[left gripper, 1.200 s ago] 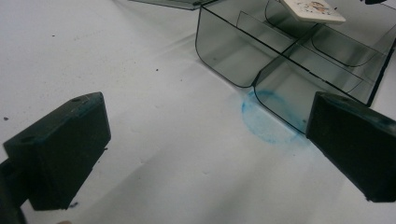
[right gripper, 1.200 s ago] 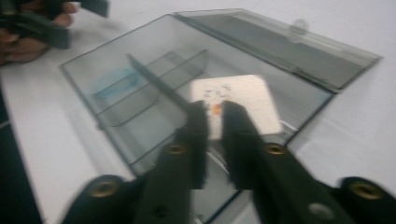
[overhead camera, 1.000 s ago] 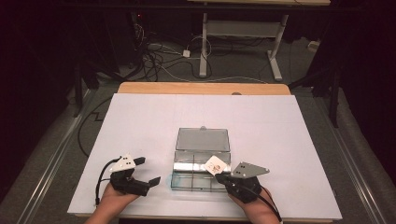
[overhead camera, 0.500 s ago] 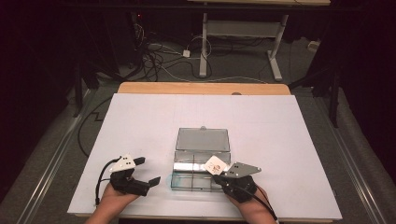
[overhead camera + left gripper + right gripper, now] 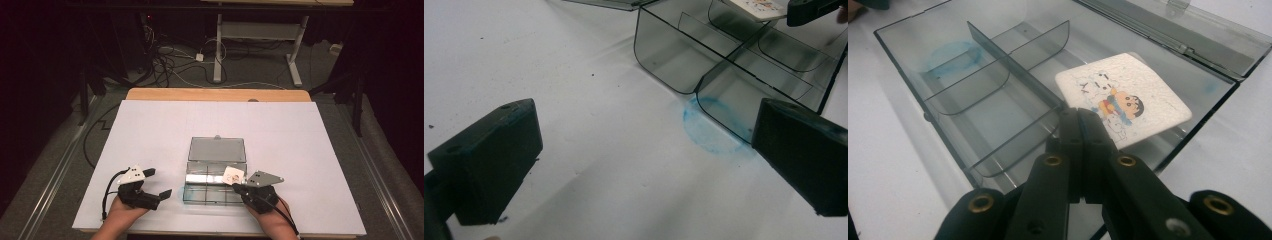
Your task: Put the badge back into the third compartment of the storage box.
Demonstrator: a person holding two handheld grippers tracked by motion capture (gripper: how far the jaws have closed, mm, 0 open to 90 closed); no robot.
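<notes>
A clear grey plastic box [image 5: 215, 180] with inner dividers lies open near the table's front, its lid [image 5: 217, 149] flat behind it. My right gripper [image 5: 238, 187] is shut on a white square tile with a cartoon print [image 5: 1123, 103], holding it flat over the box's right rear compartment [image 5: 1168, 145]. The tile [image 5: 233, 174] sits above the box's right side in the high view. My left gripper [image 5: 159, 184] stands open on the bare table left of the box [image 5: 734, 65], nothing between its fingers [image 5: 489, 160]. The tile [image 5: 758, 7] and the right gripper's tip show at the top of the left gripper view.
A blue ring stain [image 5: 714, 125] marks the white table [image 5: 150, 135] under the box's near left corner. Behind the table are a wooden edge [image 5: 215, 95], cables on the floor [image 5: 170, 60] and a white desk frame [image 5: 260, 35].
My right gripper has shifted slightly left and forward with the tile, staying over the box. The left gripper has not moved.
</notes>
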